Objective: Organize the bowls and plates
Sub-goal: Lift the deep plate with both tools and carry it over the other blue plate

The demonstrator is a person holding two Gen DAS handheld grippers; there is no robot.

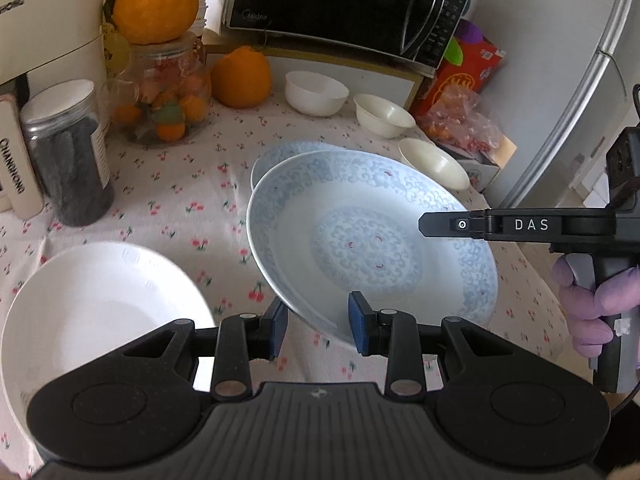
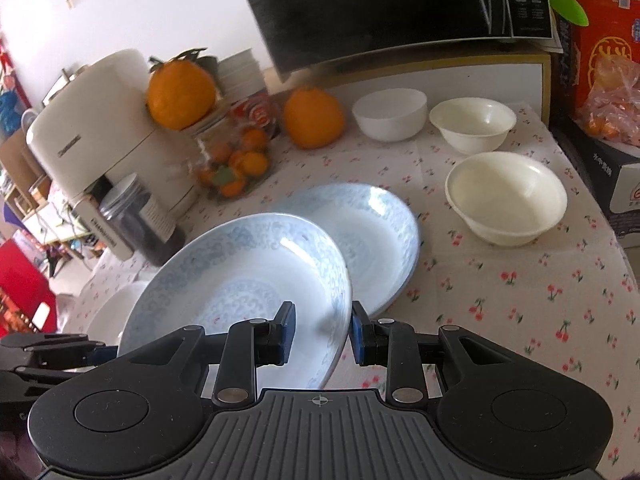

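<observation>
A blue-patterned plate (image 1: 372, 236) hangs tilted above the floral tablecloth, held from two sides. My left gripper (image 1: 318, 326) is shut on its near rim. From the right, my right gripper (image 1: 430, 225) reaches over the plate; in its own view it (image 2: 322, 332) is shut on the same plate's (image 2: 240, 280) edge. A second blue-patterned plate (image 2: 376, 236) lies flat on the table just behind. A plain white plate (image 1: 100, 304) sits at the near left. Three white bowls (image 2: 390, 114) (image 2: 472, 124) (image 2: 506, 196) stand at the back right.
A microwave (image 1: 344, 0) stands at the back. Oranges (image 1: 240, 76), a glass jar of small fruit (image 1: 168, 92), a dark-filled jar (image 1: 68, 156) and a cream appliance (image 2: 92, 120) line the back left. An orange box and bag (image 1: 460, 100) sit at the right. A gloved hand (image 1: 588, 304) holds the right gripper.
</observation>
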